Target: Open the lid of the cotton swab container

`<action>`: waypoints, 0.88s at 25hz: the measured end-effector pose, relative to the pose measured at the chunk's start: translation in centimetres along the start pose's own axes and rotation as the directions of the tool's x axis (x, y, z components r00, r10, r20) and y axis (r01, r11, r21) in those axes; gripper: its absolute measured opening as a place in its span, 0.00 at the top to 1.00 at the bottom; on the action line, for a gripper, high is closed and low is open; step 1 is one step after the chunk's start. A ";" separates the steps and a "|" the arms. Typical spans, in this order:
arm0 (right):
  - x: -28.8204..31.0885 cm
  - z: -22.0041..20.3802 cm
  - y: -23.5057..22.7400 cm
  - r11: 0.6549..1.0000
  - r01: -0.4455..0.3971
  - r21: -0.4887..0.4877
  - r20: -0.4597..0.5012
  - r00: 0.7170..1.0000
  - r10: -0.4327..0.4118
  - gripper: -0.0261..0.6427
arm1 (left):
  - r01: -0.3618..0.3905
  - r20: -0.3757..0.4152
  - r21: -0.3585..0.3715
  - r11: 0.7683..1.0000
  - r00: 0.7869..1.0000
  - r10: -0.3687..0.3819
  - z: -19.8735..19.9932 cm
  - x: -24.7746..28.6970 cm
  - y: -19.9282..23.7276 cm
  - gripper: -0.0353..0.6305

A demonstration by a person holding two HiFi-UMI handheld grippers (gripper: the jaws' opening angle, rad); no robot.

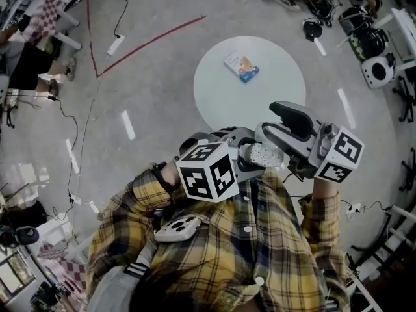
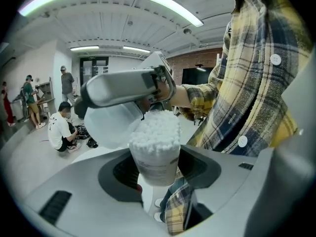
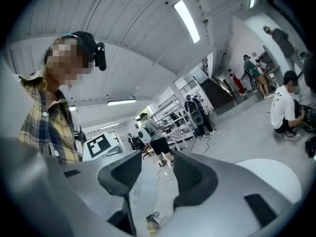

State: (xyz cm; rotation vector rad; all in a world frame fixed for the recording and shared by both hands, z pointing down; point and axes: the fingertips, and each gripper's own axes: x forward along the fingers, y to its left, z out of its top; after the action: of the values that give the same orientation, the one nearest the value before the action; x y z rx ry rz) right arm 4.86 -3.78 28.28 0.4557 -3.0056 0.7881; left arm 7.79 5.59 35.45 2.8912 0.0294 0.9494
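My left gripper [image 1: 255,153] is shut on the cotton swab container [image 1: 266,155], a small clear tub held close to my chest. In the left gripper view the container [image 2: 154,154] stands upright between the jaws of the left gripper [image 2: 155,169]. Its top is uncovered and the white swab heads show. The translucent lid [image 2: 106,125] hangs just up and left of it, apart from the tub, under a finger [image 2: 123,90] of my right gripper [image 1: 284,132]. In the right gripper view the lid [image 3: 143,191] sits between the jaws of the right gripper [image 3: 155,174], against the left one.
A round white table [image 1: 214,90] stands ahead with a small printed packet [image 1: 242,67] on it. My plaid shirt [image 1: 260,239] fills the space below both grippers. Cables, red floor tape and seated people lie around the room's edges.
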 end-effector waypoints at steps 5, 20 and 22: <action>0.2 -1.2 -1.5 0.997 0.044 0.064 0.021 0.999 -0.046 0.67 | 0.006 0.002 -0.014 1.000 1.000 -0.006 -0.1 -0.1 -0.2 0.59; -0.1 0.4 -1.1 0.991 0.132 0.016 0.069 0.989 -0.133 0.67 | -0.041 0.039 -0.064 0.997 0.998 0.044 -0.3 -1.5 1.2 0.59; -0.6 1.1 -1.0 0.986 0.164 -0.002 0.089 0.983 -0.163 0.67 | -0.055 0.046 -0.073 0.996 0.997 0.058 -0.3 -1.9 1.5 0.59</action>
State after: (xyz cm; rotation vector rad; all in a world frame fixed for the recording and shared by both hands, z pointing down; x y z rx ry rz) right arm 5.77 -4.95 27.75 0.7460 -2.9994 0.7600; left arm 6.11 4.01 34.70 2.8620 -0.0890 0.8702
